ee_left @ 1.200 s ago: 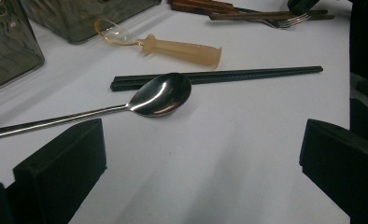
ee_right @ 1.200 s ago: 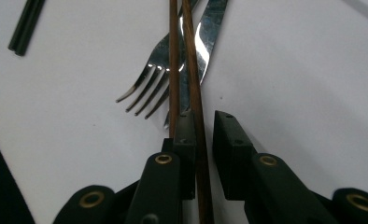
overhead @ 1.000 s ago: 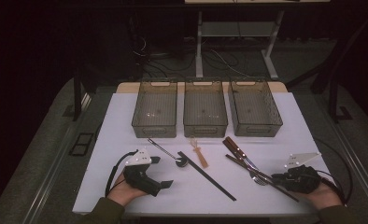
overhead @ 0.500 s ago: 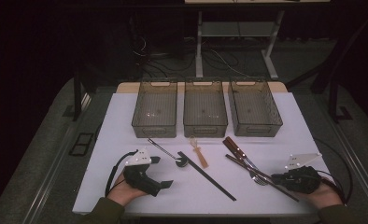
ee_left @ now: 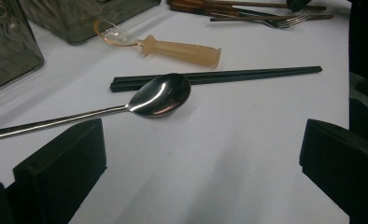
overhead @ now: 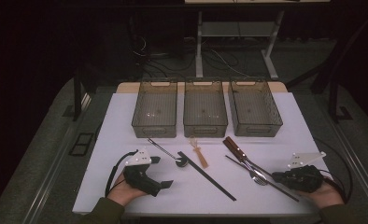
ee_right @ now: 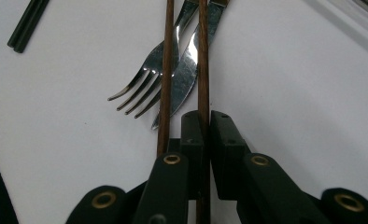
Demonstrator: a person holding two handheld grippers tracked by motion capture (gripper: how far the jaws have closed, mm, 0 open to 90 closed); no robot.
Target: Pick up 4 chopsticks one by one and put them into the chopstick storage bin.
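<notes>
A: Starting at your left: what is your left gripper point(overhead: 159, 172) doing?

B: Its jaws stand wide with nothing between them, resting on the table point(overhead: 126, 121) short of the metal spoon point(ee_left: 159, 94). The spoon's bowl lies touching the black chopsticks point(ee_left: 247, 74).

A: And over on the right?

B: Your right gripper point(ee_right: 203, 122) has its jaws drawn narrow and clamped on one brown wooden chopstick point(ee_right: 203, 56). The second brown chopstick point(ee_right: 166, 70) runs just beside it, outside the left jaw, crossing over the fork point(ee_right: 147, 79) and the knife point(ee_right: 191, 60).

A: How will that stick handle?

B: Probably light, stiff and thin, so it can pivot or slip in the pads. You hold it near its end; a grip closer to the middle would likely balance it better. Lift gently, since it lies on the cutlery and may drag its twin along.
</notes>
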